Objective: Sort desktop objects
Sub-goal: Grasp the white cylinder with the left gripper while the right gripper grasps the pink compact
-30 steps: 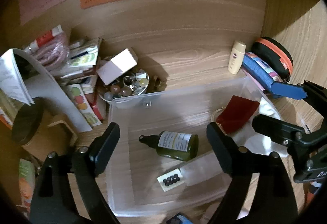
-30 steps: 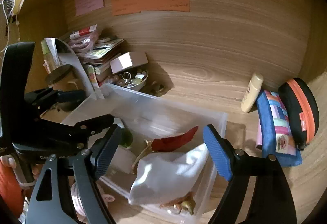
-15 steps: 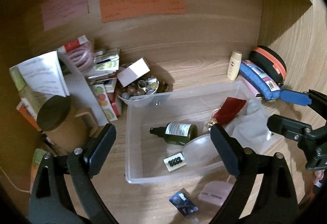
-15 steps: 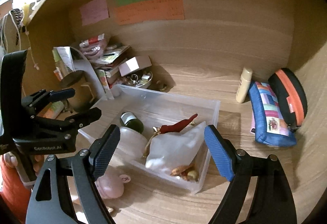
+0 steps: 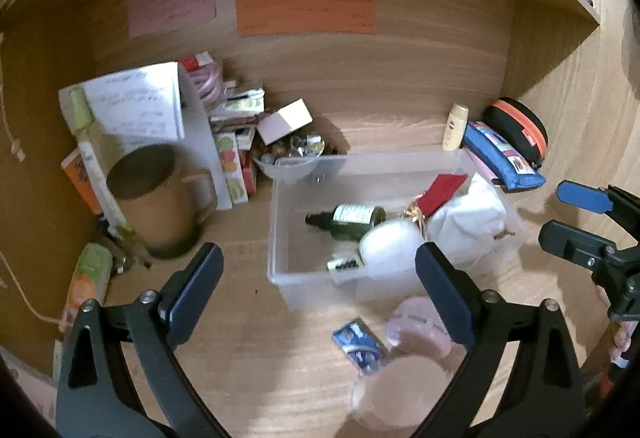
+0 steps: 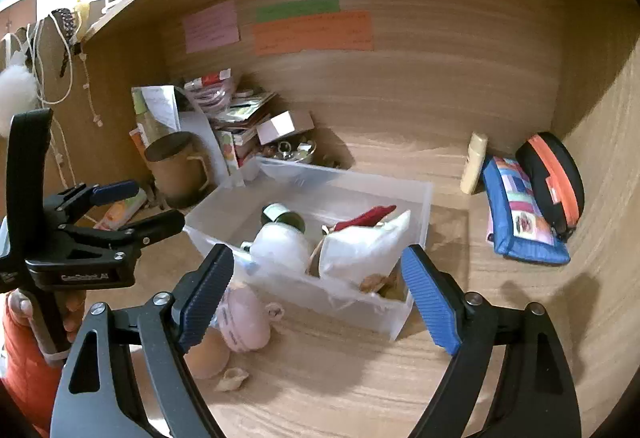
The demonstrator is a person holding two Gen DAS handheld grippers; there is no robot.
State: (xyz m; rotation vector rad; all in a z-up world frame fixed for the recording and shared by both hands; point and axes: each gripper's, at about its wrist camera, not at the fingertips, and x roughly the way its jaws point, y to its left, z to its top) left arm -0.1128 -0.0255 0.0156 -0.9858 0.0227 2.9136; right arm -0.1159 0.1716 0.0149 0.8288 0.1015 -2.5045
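A clear plastic bin (image 5: pixel 280 238) (image 6: pixel 416 302) sits on the wooden desk. It holds a dark green bottle (image 5: pixel 352 218) (image 6: pixel 286 217), a white rounded object (image 5: pixel 386 244) (image 6: pixel 282 246), a red piece (image 5: pixel 442 188), a white bag (image 5: pixel 470 222) (image 6: pixel 364 248) and a small card of black dots (image 5: pixel 342 264). My left gripper (image 5: pixel 318 292) is open and empty in front of the bin. My right gripper (image 6: pixel 316 296) is open and empty before the bin's near wall. A pink pouch (image 5: pixel 416 326) (image 6: pixel 242 320), a blue packet (image 5: pixel 358 344) and a tan round object (image 6: pixel 206 356) lie in front of the bin.
A brown mug (image 5: pixel 154 198), books and papers (image 5: pixel 140 110), a white box (image 5: pixel 284 120) and a bowl of trinkets (image 5: pixel 290 154) crowd the back left. A cream tube (image 5: pixel 454 126), blue pencil case (image 5: pixel 504 156) and black-orange case (image 5: pixel 518 126) stand back right. Wood walls enclose the desk.
Both grippers have drawn back and up from the bin, so more of the desk shows. A white rounded object now lies in the bin beside the bottle. Both grippers stay open.
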